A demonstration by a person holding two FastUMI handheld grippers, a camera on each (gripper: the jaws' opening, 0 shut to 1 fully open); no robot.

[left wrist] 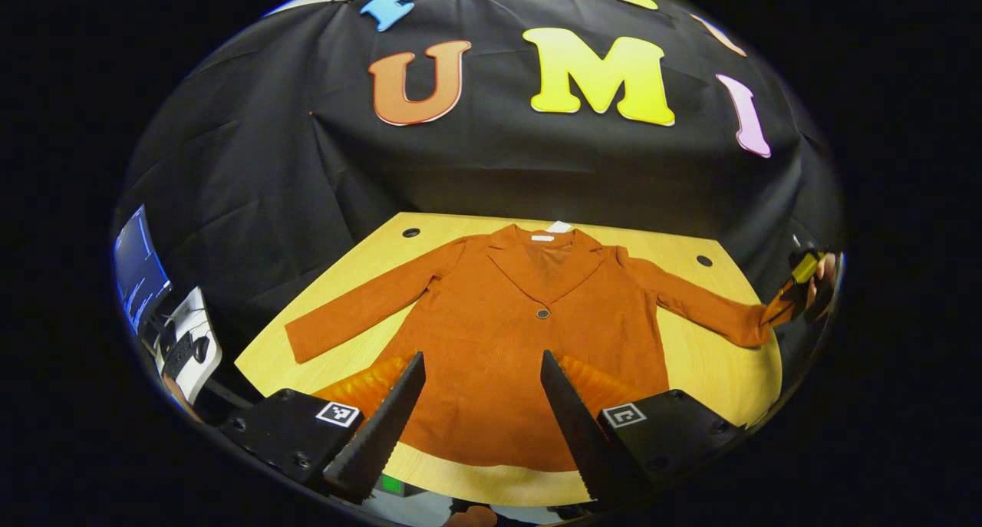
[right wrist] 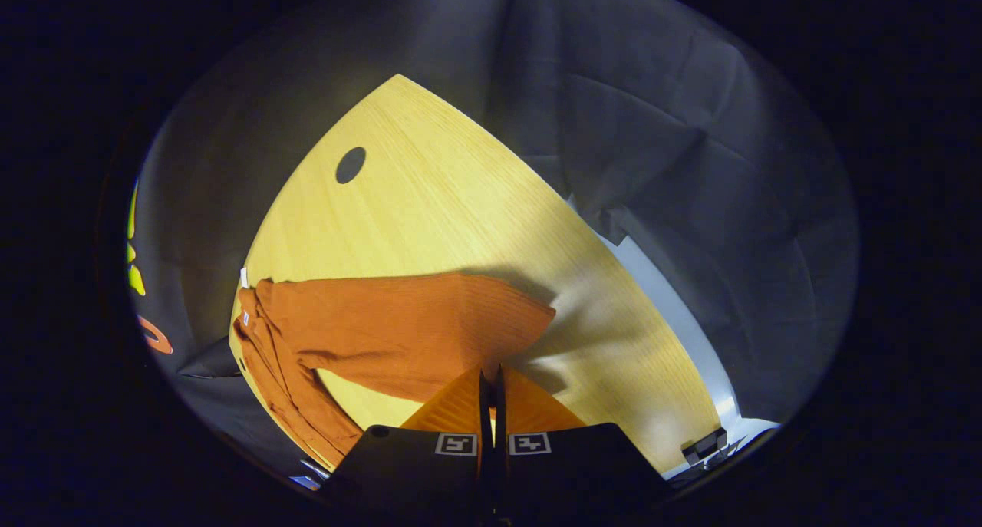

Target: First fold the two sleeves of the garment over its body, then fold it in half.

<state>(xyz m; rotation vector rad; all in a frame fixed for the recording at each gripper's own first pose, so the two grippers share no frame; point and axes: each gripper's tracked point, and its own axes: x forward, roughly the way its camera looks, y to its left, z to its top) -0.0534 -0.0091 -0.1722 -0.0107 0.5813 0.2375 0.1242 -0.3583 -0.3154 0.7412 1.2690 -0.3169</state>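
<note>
**Jacket lying flat, right gripper at the cuff**

Jacket (left wrist: 506, 320) is lying spread face up on the table (left wrist: 713, 373), collar toward the booth wall and hem toward the near edge. Its left sleeve (left wrist: 360, 308) is stretching out flat toward the table's left corner, and its right sleeve (left wrist: 694, 304) is reaching out toward the right edge. One dark button (left wrist: 542, 313) is showing at the middle of the front.

In the left gripper view, the left gripper (left wrist: 482, 404) is hovering over the hem with its fingers (left wrist: 395, 412) spread wide, holding nothing; whether they are touching the cloth I cannot tell.

At the far right of that view, the right gripper (left wrist: 798, 285), with a hand (left wrist: 825, 274) behind it, is sitting right at the cuff of the right sleeve.

In the right gripper view, the right gripper (right wrist: 491, 381) is showing its fingers (right wrist: 485, 393) drawn together with barely a slit between them, their tips meeting the sleeve's (right wrist: 399, 331) cuff end. Whether cloth is pinched between them I cannot tell. The sleeve is running leftward across the table (right wrist: 460, 205) to the jacket's bunched body (right wrist: 276, 381) at the table's edge.
</note>
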